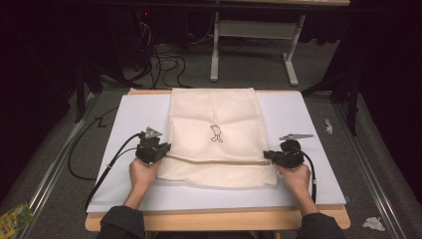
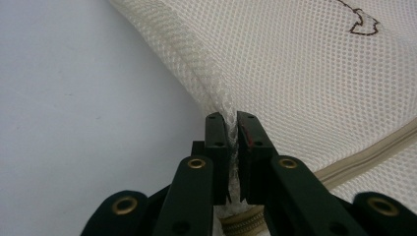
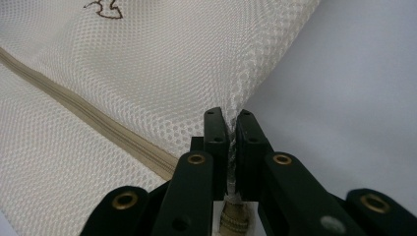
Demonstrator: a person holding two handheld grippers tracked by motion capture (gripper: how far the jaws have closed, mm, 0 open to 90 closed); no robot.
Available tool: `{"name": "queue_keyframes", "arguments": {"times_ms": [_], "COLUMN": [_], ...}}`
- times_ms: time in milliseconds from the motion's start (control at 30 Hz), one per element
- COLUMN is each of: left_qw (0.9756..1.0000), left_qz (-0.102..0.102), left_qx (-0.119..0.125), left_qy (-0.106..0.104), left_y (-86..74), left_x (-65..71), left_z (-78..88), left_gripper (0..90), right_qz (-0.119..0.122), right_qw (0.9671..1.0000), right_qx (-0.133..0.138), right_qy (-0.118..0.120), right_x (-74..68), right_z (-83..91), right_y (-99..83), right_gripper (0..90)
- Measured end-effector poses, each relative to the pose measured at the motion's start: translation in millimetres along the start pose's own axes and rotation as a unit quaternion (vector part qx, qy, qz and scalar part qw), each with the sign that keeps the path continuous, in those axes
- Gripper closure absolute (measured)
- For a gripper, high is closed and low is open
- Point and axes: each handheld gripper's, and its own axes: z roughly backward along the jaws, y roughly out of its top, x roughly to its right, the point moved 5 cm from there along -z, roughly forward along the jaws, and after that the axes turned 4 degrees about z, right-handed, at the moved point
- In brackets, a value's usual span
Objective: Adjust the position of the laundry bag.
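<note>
Both your grippers, left gripper [image 1: 158,149] and right gripper [image 1: 276,157], pinch opposite side edges of the cream mesh laundry bag [image 1: 215,124] lying mid-table [image 1: 308,114]. Keep the jaws clamped and move both hands evenly so the fold lands square.

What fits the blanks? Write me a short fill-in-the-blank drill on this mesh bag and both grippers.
1. The left gripper and right gripper are each shut on an edge of the cream ____ bag.
2. A beige ____ runs across the bag from one gripper to the other.
3. The bag lies on a ____ sheet that covers the table.
4. A small dark ____ marks the bag's middle.

Missing words: mesh; zipper; white; outline drawing
</note>
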Motion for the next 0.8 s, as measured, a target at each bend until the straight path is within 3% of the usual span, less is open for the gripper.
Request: {"name": "queue_keyframes", "arguments": {"times_ms": [433,800], "left_qw": [0.9999,0.9999], "left_qz": [0.004,-0.011], "left_qx": [-0.001,0.008], "left_qy": [-0.013,-0.008], "left_y": [-1.8,-3.5], "left_x": [9.6,10.4], "left_z": [-8.4,-7.4], "left_gripper": [84.5,81.5], "right_qz": [-0.011,-0.011], "right_qw": [0.9999,0.9998], "right_qx": [0.005,0.003], "right_qy": [-0.006,-0.015], "right_x": [9.5,12.3], "right_z": [12.3,11.4], "right_y": [-3.8,-7.1], "right_gripper": [86.9,85.7]}}
